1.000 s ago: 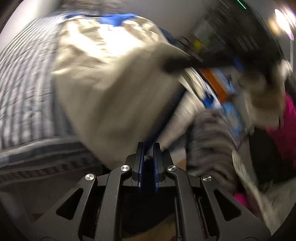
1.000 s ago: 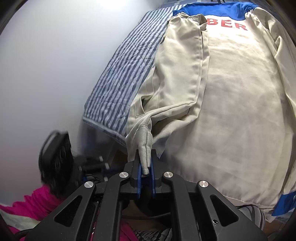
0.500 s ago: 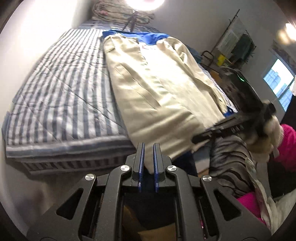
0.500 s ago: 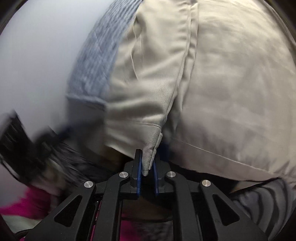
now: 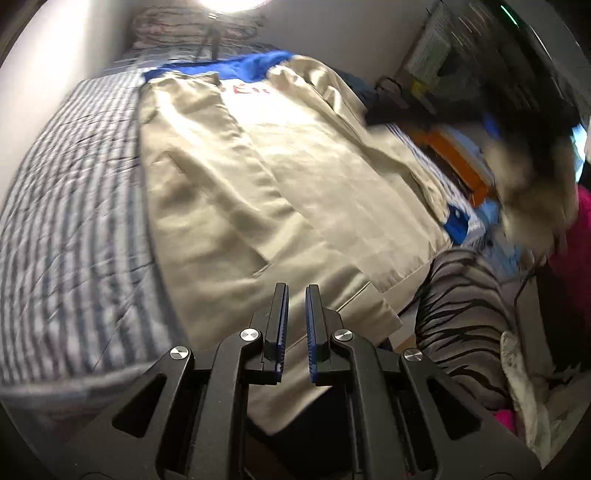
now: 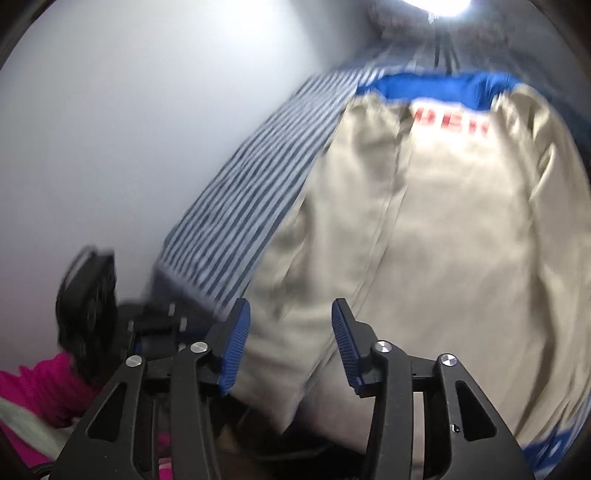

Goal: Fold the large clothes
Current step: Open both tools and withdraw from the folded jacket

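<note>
Right wrist: right claw (image 6: 290, 343) has just opened above beige jacket (image 6: 424, 240).

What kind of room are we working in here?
Most likely a bedroom: a bed with a striped quilt, a beige jacket spread on it, and pillows at the far end.

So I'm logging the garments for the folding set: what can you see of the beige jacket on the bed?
The beige jacket looks like heavy cotton twill, with a blue collar band at the far end and blurred red lettering below it. It lies spread flat on the striped bedspread, its near hem hanging over the bed's edge. Both sleeves are folded in along its sides. Neither gripper holds it.
</note>
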### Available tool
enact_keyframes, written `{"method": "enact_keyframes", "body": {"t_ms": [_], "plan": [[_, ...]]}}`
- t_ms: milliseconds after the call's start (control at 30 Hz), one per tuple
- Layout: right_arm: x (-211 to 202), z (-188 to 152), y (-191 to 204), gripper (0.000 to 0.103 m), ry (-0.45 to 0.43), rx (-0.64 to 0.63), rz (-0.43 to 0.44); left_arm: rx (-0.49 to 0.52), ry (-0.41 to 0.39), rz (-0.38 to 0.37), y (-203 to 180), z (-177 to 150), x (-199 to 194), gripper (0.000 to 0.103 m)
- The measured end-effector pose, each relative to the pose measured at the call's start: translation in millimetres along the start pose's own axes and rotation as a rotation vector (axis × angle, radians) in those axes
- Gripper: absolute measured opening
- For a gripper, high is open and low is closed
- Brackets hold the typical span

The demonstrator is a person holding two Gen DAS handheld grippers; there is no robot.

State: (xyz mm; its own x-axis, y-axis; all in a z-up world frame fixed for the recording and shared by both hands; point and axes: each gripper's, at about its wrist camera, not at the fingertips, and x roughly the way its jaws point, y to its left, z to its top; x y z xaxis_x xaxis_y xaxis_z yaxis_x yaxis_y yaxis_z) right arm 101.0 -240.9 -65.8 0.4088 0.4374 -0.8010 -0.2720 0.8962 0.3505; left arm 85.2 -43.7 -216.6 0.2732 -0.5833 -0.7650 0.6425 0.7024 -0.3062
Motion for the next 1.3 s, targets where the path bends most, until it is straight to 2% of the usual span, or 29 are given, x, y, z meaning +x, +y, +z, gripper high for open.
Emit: {"method": "enact_keyframes", "body": {"t_ms": [167,300,467,567,633,667,700,733,833,967,1000,1067,1100,1167,1200,1300], "plan": [[33,59,-40,0.045,-0.065,0.046,-0.043,0.113,0.114,-0.032,-19,-3,38,0.006],[69,105,-67,0.059,-0.108,-0.002,-0.113,0.160,0.186,-0.041,-21,-16,58,0.006],[115,147,-110,0.059,-0.134,0.102,-0.091,0.164,0.180,-0.051,-21,-19,53,0.006],[147,163,-130,0.059,-0.122,0.167,-0.093,0.187,0.152,-0.043,-28,-16,38,0.006],[165,170,-136,0.059,-0.104,0.198,-0.062,0.202,0.128,-0.038,-31,-15,28,0.006],[169,172,-136,0.048,-0.101,0.201,-0.054,0.200,0.119,-0.035,-31,-12,25,0.006],[177,175,-134,0.021,-0.078,0.199,-0.065,0.194,0.109,-0.030,-29,-11,22,0.006],[183,177,-134,0.011,-0.051,0.202,-0.086,0.188,0.104,-0.021,-27,-9,21,0.006],[188,177,-133,0.010,-0.051,0.179,-0.133,0.176,0.117,-0.006,-19,-10,26,0.006],[206,174,-122,0.011,-0.005,0.094,-0.252,0.158,0.165,0.006,-13,-21,45,0.006],[203,176,-116,0.016,0.005,0.070,-0.281,0.159,0.163,0.005,-13,-23,45,0.006],[190,179,-108,0.020,-0.025,0.039,-0.326,0.160,0.152,0.001,-14,-23,42,0.006],[176,182,-102,0.020,-0.078,0.028,-0.345,0.156,0.142,-0.002,-15,-22,39,0.006],[155,187,-93,0.020,-0.166,0.026,-0.311,0.146,0.130,-0.007,-12,-23,32,0.006],[146,191,-86,0.020,-0.216,0.022,-0.264,0.140,0.125,-0.009,-11,-23,30,0.006],[154,203,-74,0.020,-0.223,-0.002,-0.189,0.119,0.122,-0.011,-8,-24,29,0.006]]}}
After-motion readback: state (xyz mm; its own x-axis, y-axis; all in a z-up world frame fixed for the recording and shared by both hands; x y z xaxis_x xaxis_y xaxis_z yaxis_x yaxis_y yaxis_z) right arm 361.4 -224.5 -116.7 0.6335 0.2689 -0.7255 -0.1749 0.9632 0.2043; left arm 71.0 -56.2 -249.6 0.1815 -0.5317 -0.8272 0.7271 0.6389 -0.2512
